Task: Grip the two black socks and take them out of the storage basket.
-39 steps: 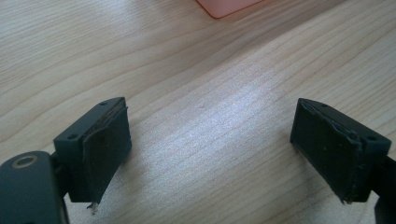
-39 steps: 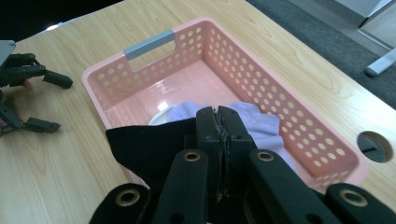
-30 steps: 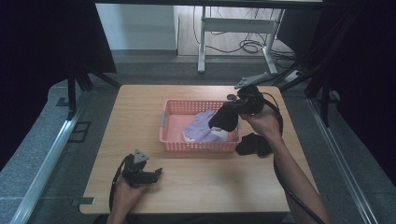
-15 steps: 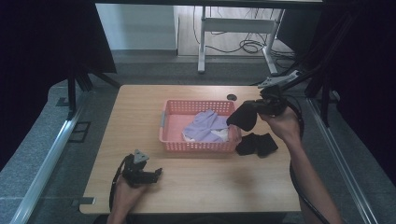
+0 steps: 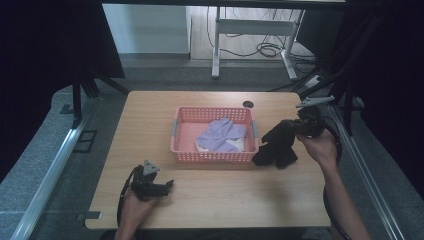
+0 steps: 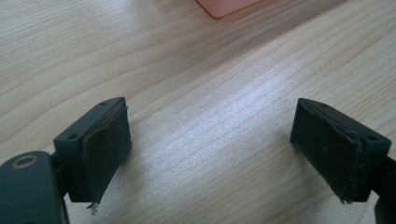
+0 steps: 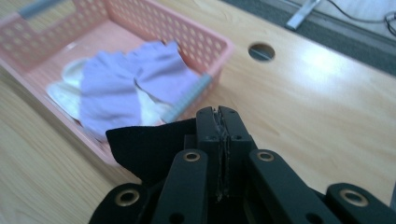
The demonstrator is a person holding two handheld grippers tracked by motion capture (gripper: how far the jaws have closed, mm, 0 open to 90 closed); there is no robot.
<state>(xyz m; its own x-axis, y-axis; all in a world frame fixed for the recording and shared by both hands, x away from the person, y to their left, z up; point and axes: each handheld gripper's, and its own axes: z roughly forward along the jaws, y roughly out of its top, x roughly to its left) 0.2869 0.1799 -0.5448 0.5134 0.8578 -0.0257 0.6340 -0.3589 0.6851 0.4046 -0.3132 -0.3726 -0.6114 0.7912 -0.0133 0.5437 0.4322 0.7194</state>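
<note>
The left gripper (image 5: 167, 185) rests at the near left of the table (image 5: 225, 200), its jaws spread wide over bare wood with nothing between them, as the left gripper view confirms. The right gripper (image 5: 295, 129) is at the right edge of the table, just beyond the right end of the basket (image 5: 212, 156), and its jaws are clamped tight on a black cloth item (image 7: 149, 149), probably a glove or sock, which hangs from the fingertips (image 7: 223, 122). Directly below it a second black item (image 5: 275, 155) lies on the table, touching the basket's right end. The step in hand appears to be moving dark pieces out of the basket onto a pile at its right side. To do it well, lower the held piece until it settles on or just beside the lying piece before releasing; keep the grip firm until the cloth has contact, then spread the jaws fully and lift straight up so no fold catches on a pad. Keep the trailing cloth clear of the basket rim. Count: two grippers; one pink basket; two black cloth items, one held and one on the table; in the basket, one lavender glove (image 5: 222, 134) lying on at least one white piece (image 7: 63, 95), whose exact number cannot be told; one round hole (image 5: 248, 104) in the table at the far side.
</note>
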